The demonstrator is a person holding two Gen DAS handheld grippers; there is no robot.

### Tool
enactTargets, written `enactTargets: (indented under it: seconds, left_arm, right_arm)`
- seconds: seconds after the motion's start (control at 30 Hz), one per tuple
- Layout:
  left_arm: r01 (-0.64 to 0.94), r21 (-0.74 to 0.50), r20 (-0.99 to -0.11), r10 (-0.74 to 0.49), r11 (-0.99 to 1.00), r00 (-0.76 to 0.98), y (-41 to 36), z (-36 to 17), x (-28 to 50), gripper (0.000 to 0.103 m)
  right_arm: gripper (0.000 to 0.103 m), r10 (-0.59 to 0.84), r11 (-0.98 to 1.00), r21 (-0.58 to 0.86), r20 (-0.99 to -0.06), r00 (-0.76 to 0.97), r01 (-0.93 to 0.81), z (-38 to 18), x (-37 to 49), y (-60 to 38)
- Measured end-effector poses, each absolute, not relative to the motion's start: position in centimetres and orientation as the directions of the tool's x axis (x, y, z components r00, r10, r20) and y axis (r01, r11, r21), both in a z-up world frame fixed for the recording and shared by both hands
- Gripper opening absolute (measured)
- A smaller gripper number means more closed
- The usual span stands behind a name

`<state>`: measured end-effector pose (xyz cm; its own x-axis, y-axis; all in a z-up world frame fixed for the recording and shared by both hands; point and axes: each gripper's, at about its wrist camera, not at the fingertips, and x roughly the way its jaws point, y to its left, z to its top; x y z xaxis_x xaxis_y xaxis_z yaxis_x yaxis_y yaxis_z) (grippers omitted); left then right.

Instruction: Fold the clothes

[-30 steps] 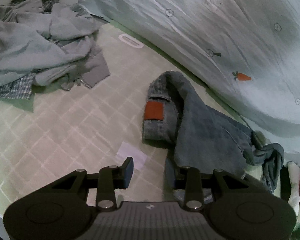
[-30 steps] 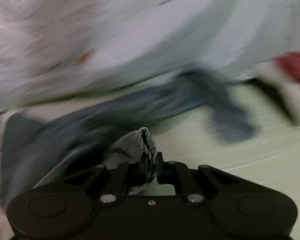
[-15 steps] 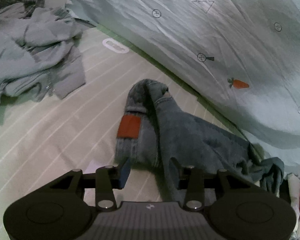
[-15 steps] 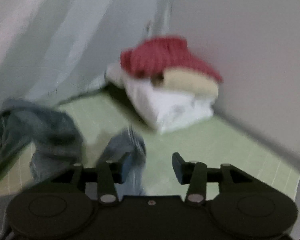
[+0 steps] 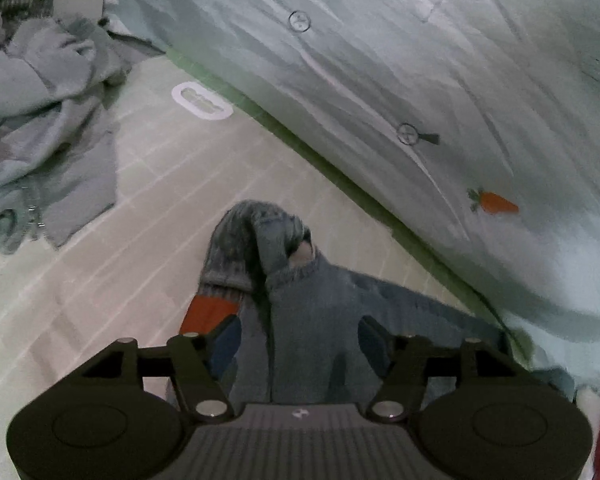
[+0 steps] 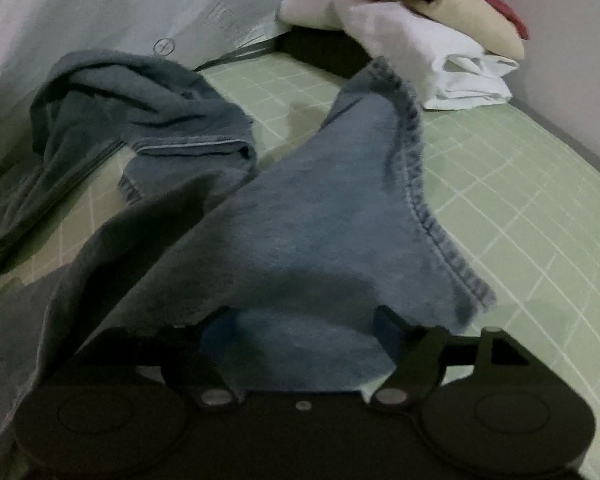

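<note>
Both tongs are opening: left gripper (image 5: 296, 342) straddles the crumpled blue denim jeans (image 5: 300, 304) waistband; right gripper (image 6: 300, 330) straddles a leg hem running toward upper centre.

blue jeans (image 5: 316, 320), green checked sheet (image 6: 520, 200).

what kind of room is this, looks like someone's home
Most likely a bedroom: the jeans lie on a green checked sheet, beside a rumpled pale duvet with a carrot print, with folded laundry stacked near the wall.
</note>
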<state>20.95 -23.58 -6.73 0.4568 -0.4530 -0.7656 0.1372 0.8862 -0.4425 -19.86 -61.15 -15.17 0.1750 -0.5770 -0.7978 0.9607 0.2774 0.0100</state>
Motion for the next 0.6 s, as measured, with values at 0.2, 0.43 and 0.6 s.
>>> enactTargets:
  seconds: [0.2, 0.43, 0.6]
  left_arm:
    - [0.064, -0.465, -0.783, -0.443, 0.883, 0.437, -25.4, -9.1, 25.7, 0.047]
    - [0.112, -0.441, -0.766, -0.438, 0.890, 0.471, -24.8, -7.4, 23.3, 0.013]
    - [0.079, -0.465, -0.743, -0.438, 0.882, 0.506, -19.1, -5.3, 16.2, 0.013]
  right_arm:
    - [0.088, -0.578, 0.273, 0.004, -0.798, 0.167, 0.962, -15.6, -19.3, -61.7]
    - [0.090, -0.591, 0.284, -0.010, -0.789, 0.167, 0.959, -15.8, -19.1, -60.9]
    - [0.092, -0.587, 0.339, -0.023, -0.786, 0.192, 0.940, -15.7, -19.5, -59.1]
